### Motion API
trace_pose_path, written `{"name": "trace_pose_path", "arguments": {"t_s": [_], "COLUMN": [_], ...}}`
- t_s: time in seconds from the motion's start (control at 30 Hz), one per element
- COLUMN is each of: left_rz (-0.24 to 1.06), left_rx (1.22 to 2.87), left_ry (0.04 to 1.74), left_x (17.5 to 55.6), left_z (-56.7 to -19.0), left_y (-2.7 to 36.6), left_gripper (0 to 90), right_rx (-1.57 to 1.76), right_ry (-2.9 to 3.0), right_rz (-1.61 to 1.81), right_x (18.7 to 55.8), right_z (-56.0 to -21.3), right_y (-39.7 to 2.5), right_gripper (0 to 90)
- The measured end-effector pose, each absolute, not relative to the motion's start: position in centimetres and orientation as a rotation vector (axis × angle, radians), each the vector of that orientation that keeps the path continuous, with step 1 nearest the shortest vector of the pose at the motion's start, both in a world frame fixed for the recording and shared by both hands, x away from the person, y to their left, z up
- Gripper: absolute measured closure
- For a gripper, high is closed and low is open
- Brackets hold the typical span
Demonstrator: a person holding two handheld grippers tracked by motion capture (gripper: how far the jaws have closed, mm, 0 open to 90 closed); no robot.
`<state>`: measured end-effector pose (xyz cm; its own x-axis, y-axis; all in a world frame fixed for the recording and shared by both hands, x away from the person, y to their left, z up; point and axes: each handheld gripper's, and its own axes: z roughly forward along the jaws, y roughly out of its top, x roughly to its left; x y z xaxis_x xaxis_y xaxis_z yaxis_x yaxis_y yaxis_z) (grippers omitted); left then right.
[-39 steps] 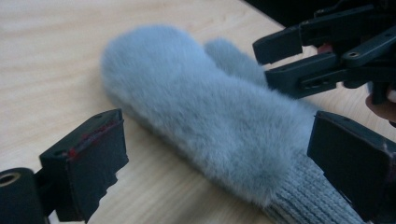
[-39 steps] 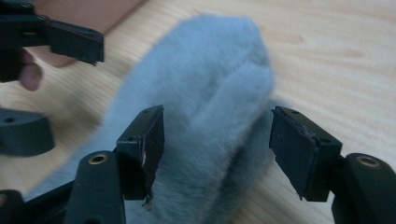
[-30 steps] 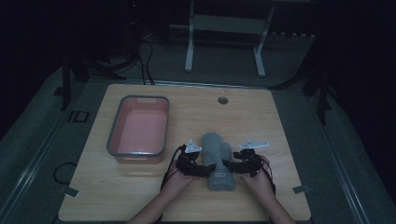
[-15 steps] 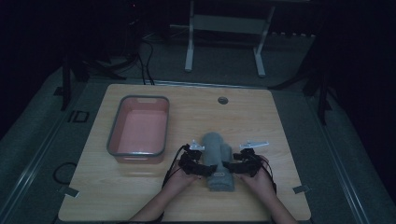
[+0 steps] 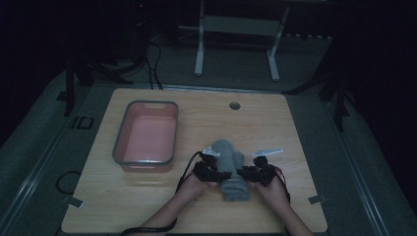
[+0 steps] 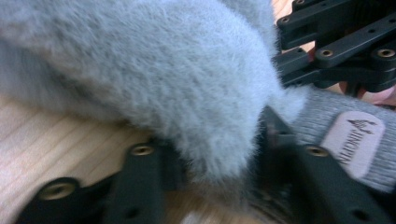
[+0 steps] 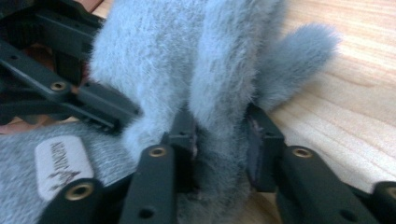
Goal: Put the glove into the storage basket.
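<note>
Both hand-held grippers are closed on the grey fleece garment point(image 5: 230, 169): the left hand-held gripper point(image 5: 210, 170) is clamped on a thick fold at its left edge, the right hand-held gripper point(image 5: 255, 173) on a fold at its right edge. A folding or lifting step seems to be in hand; it is best done with both sides raised together, so the pile is not dragged along the table point(image 5: 275, 128). The garment lies near the table's near edge, right of the pink bin point(image 5: 146, 137). Fluffy, soft pile is seen, and a pale brand patch point(image 6: 354, 143) on a smoother grey panel
</note>
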<state>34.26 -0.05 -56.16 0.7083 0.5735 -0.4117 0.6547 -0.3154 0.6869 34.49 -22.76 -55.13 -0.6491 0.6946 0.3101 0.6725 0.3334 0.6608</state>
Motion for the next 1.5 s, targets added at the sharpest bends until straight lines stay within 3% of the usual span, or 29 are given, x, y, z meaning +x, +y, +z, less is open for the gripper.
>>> {"name": "trace_pose_path", "arguments": {"t_s": [0.1,0.23,0.53,0.9,1.5], "left_rz": [-0.080,-0.087,-0.044,0.034,0.141], "left_rx": [2.004,1.990,1.971,1.993,2.005], "left_ry": [0.917,0.896,0.835,0.745,0.755], "left_x": [34.0,34.0,34.0,35.0,36.7], "left_z": [-55.8,-55.2,-52.3,-47.1,-41.6], "left_y": [-0.2,-0.2,0.2,2.2,9.6], "left_gripper": [73.4,76.7,77.4,77.3,77.3], "right_rx": [1.327,1.327,1.308,1.246,1.150], "right_ry": [2.508,2.489,2.445,2.363,2.400], "right_rz": [1.248,1.253,1.331,1.460,1.543], "right_x": [34.2,33.8,33.6,34.0,37.2], "right_z": [-55.0,-54.3,-52.1,-47.0,-41.9], "right_y": [-22.8,-22.9,-23.3,-22.2,-15.3], "right_gripper": [75.1,78.3,79.7,80.1,80.3]}}
